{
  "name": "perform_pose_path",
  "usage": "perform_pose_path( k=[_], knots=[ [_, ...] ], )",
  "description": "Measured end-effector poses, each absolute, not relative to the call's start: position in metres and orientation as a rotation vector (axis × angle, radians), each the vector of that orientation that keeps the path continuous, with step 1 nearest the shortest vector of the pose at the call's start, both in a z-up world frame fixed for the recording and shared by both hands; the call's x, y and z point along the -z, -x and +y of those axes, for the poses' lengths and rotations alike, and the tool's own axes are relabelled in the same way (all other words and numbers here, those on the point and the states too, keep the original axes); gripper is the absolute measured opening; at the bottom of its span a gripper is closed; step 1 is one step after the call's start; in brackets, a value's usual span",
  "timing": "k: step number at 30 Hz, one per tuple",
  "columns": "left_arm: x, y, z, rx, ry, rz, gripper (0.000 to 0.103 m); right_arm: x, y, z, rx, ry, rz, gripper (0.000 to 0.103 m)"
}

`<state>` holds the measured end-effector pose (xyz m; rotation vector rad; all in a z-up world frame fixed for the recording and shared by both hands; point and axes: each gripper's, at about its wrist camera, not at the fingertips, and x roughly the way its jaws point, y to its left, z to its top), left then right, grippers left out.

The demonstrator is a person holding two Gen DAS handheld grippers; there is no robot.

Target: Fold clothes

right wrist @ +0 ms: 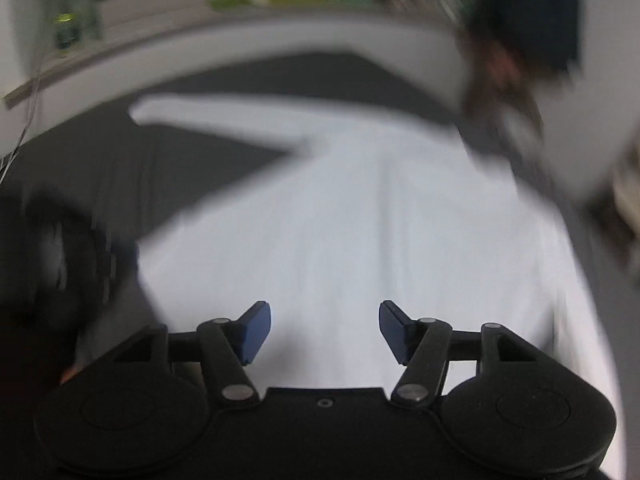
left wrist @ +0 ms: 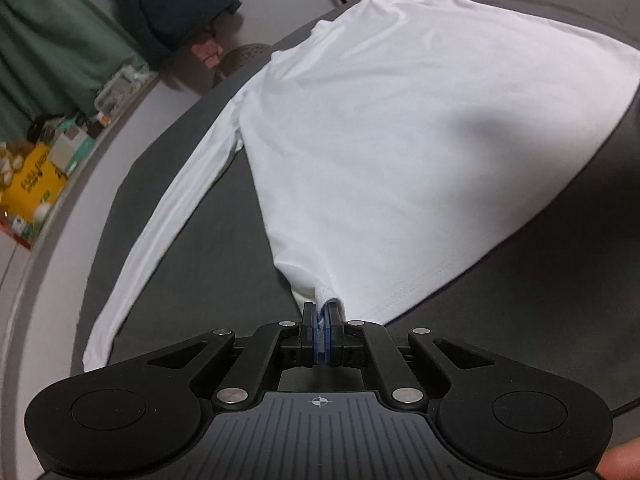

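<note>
The white long-sleeved shirt point(left wrist: 400, 128) lay spread on a dark grey sheet point(left wrist: 192, 240), both sleeves stretched out to the sides. The left gripper point(left wrist: 322, 316) had its jaws pinched tight on a bunched corner of the hem, lifting that corner slightly off the sheet. The right gripper point(right wrist: 325, 330) hung over the shirt's body with its jaws standing wide and nothing between them; its view was blurred. The step in hand looked like the start of the 1st fold, with 1 hem corner secured. The next move likely called for the right gripper to take a 2nd hold, perhaps the other hem corner, so both could carry the cloth over evenly.
</note>
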<state>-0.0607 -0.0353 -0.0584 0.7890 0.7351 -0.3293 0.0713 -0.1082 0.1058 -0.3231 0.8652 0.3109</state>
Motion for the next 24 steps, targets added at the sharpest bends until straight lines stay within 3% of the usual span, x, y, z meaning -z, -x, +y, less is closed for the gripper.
perform_pose_path(
  k=[2, 6, 15, 18, 20, 21, 24],
  knots=[
    [0.06, 0.064, -0.04, 0.355, -0.814, 0.723, 0.002, -0.103, -0.122, -0.073, -0.339, 0.405, 0.81, 0.061],
    [0.067, 0.069, -0.045, 0.415, -0.852, 0.707, 0.002, -0.067, -0.232, -0.023, -0.341, 0.509, 0.869, 0.06],
    [0.074, 0.074, -0.047, 0.465, -0.885, 0.664, 0.002, 0.031, -0.356, 0.058, -0.357, 1.0, 1.01, 0.055],
    [0.072, 0.079, -0.047, 0.486, -0.889, 0.637, 0.002, 0.058, -0.368, 0.069, -0.355, 1.125, 1.053, 0.039],
    [0.073, 0.08, -0.048, 0.493, -0.898, 0.636, 0.002, 0.066, -0.377, 0.071, -0.334, 1.124, 1.067, 0.01],
    [0.073, 0.081, -0.048, 0.496, -0.905, 0.635, 0.002, 0.064, -0.385, 0.071, -0.321, 1.078, 1.053, 0.004],
    [0.074, 0.081, -0.051, 0.51, -0.922, 0.629, 0.002, 0.053, -0.404, 0.069, -0.286, 0.937, 1.006, 0.004]
  ],
)
